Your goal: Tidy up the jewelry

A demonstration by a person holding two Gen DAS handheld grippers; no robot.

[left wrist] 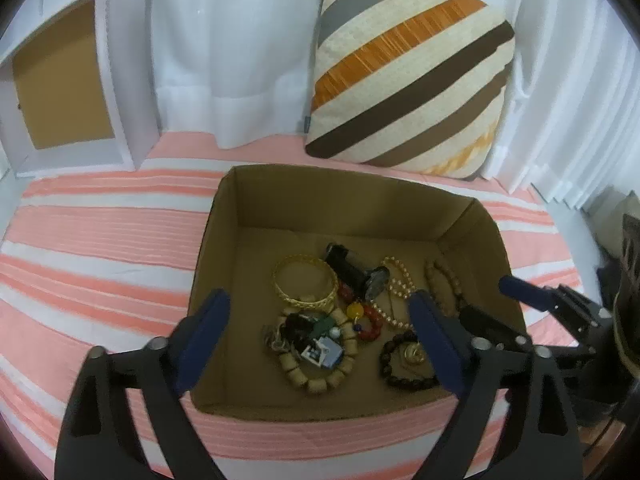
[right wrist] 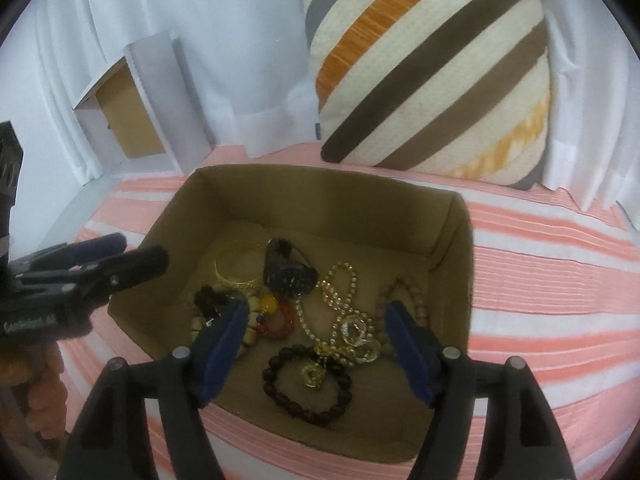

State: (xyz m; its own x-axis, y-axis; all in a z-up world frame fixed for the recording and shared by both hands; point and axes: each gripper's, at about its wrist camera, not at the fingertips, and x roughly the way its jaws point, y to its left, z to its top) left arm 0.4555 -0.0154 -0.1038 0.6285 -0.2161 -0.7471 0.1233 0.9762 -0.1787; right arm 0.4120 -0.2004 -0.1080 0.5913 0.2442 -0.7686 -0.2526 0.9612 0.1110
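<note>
An open cardboard box sits on a pink-and-white striped cover. A pile of jewelry lies on its floor: a gold bangle, a black watch, a pearl necklace, a wooden bead bracelet and a dark bead bracelet with a gold pendant. My left gripper is open above the box's left half. My right gripper is open above the right half, over the dark bracelet. Neither holds anything.
A striped pillow leans on white curtains behind the box. A white carton with an open brown inside stands at the back left. The striped cover stretches left of the box.
</note>
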